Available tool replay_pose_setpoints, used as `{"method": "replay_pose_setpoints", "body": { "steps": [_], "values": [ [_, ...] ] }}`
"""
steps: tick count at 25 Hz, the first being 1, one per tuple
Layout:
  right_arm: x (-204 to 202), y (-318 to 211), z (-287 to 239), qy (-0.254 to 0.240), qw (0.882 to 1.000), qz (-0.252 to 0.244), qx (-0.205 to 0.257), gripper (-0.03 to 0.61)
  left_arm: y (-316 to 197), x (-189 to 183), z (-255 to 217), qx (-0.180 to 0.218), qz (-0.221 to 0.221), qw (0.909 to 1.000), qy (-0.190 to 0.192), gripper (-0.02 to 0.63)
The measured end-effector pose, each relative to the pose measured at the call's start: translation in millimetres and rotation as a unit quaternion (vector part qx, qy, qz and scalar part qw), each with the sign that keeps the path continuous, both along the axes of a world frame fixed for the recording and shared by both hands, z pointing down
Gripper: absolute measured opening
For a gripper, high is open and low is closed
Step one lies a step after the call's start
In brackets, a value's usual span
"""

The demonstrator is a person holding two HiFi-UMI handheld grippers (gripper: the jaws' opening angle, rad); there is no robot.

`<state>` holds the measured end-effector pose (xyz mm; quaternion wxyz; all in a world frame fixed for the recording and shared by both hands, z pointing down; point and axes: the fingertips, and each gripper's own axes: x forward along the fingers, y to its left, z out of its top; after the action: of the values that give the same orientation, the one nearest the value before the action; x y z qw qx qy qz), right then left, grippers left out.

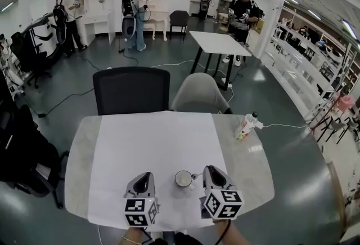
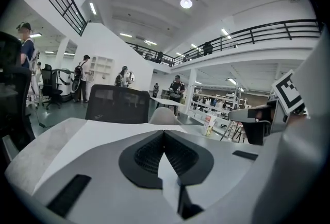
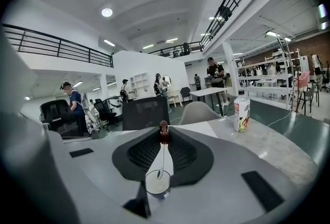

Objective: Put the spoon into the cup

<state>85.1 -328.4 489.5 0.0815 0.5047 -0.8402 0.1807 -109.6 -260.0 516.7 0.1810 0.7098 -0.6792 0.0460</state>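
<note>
Steel spoon point(image 3: 161, 158), pinched by right gripper point(image 3: 164, 131), hangs at cup point(image 3: 157, 183); left gripper point(image 2: 164, 133) closed, empty; next, lower and release.

The left gripper point(image 2: 164, 133) has its jaws closed tip to tip with nothing between them, low over the white sheet point(image 2: 98, 135) on the table point(image 2: 36, 152), a black chair point(image 2: 117, 105) beyond (the right gripper point(image 2: 256, 124) shows at the right edge).
</note>
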Motion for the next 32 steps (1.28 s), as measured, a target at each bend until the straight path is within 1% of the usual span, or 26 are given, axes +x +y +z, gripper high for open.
{"method": "replay_pose_setpoints", "body": {
  "steps": [8,16,24,32],
  "values": [
    [-21,-2,28,0.002,0.999,-0.034,-0.023,0.064,9,-5,16,-0.014,-0.030,0.9995,0.002,0.018],
    [-37,-1,59,0.017,0.996,-0.066,-0.049,0.064,18,-14,37,-0.036,-0.053,0.9980,0.001,0.018],
    [-44,-1,82,0.027,0.994,-0.079,-0.071,0.064,23,-22,56,-0.055,-0.073,0.9958,0.010,0.018],
    [-43,0,103,0.039,0.992,-0.085,-0.088,0.064,26,-21,75,-0.073,-0.082,0.9939,0.016,0.018]
  ]
}}
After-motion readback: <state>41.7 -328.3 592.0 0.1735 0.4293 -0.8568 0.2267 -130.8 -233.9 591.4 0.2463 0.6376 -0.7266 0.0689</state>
